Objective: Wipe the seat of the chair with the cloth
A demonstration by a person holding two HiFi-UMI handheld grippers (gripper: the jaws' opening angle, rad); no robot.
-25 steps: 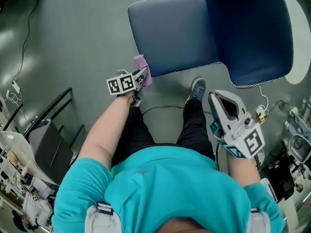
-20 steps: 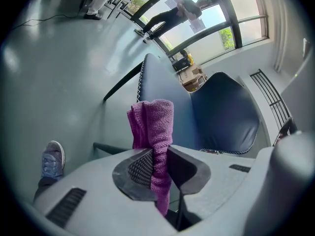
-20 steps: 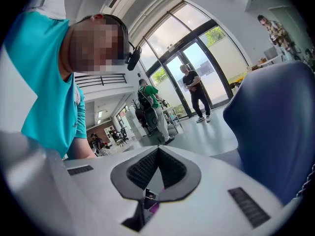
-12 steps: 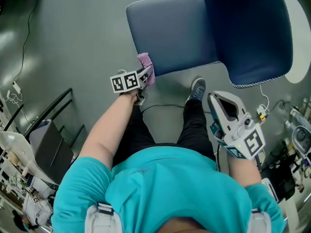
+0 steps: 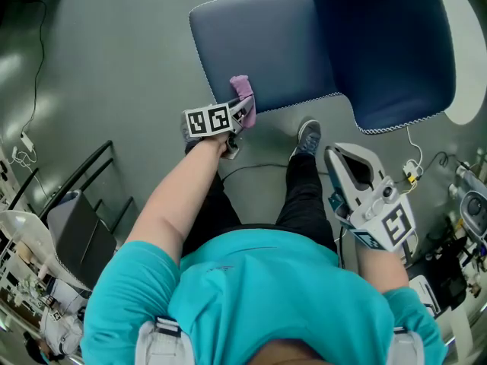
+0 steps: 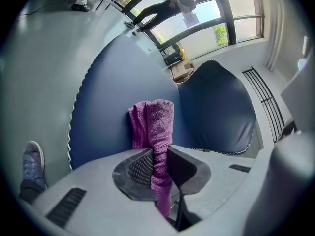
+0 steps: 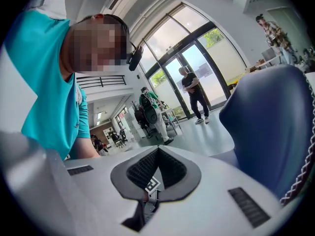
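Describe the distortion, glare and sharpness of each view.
Head view: sharp, evenly lit, pale glare on the floor at left. Left gripper view: strong fisheye bends the seat edge, corners go black, windows blow out, the cloth is crisp. Right gripper view: same fisheye, bright glass doors, a mosaic patch at upper left.

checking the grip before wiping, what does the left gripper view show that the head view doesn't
Only the left gripper view: the left gripper with its jaws clamped on the purple cloth. Only the head view: the right gripper, held low beside the person's leg, away from the chair. Both: the cloth at the front edge of the blue seat, the backrest, a grey shoe.
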